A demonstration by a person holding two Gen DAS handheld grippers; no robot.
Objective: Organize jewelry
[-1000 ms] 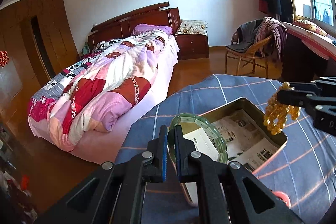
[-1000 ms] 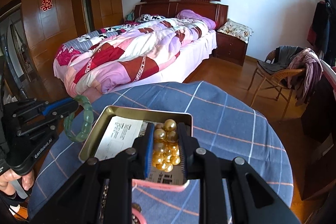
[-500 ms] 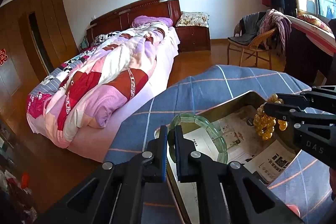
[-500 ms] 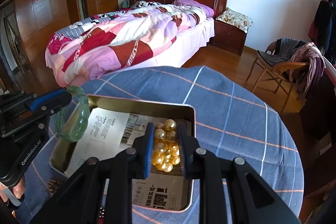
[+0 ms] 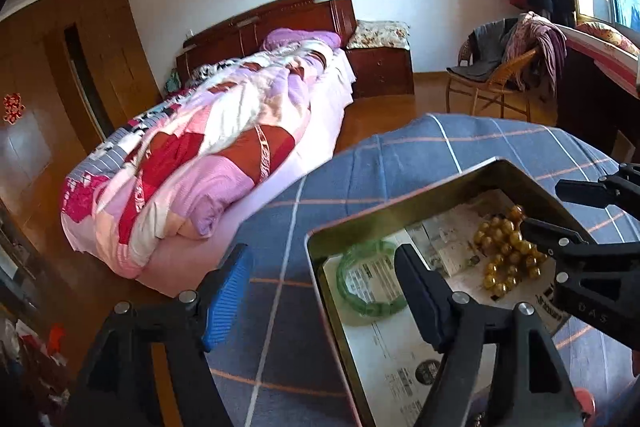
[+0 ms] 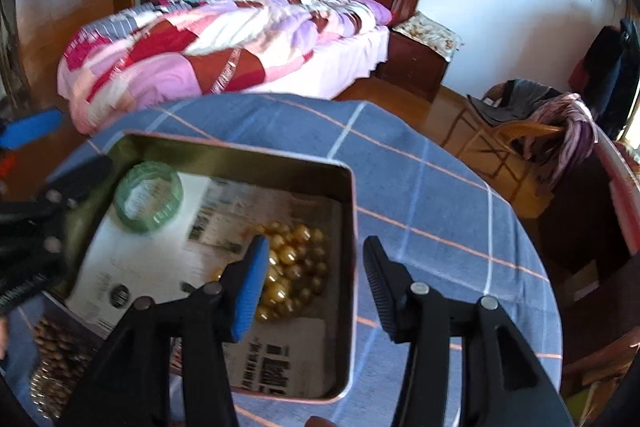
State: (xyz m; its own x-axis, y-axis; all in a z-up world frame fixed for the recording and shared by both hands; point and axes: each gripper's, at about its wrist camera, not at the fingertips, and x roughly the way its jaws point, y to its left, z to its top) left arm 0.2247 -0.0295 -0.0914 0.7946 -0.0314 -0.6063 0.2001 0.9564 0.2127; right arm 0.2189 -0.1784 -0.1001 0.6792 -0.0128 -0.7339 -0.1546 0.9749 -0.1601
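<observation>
Inside the metal tin (image 6: 352,227), the green bangle (image 6: 148,197) and the gold bead strand (image 6: 294,267) lie apart on the paper lining. Both the left gripper (image 5: 324,291) and the right gripper (image 6: 312,279) stand spread wide and empty, angled down over the tin. Each should lift straight up, clear of the rim.

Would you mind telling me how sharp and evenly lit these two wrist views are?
Left wrist view: mostly sharp, window glare at upper right, strong fisheye bending; the green bangle reads clearly in the tin. Right wrist view: motion-blurred throughout, the quilt smeared, the gold beads soft, black corners vignetted.
</observation>
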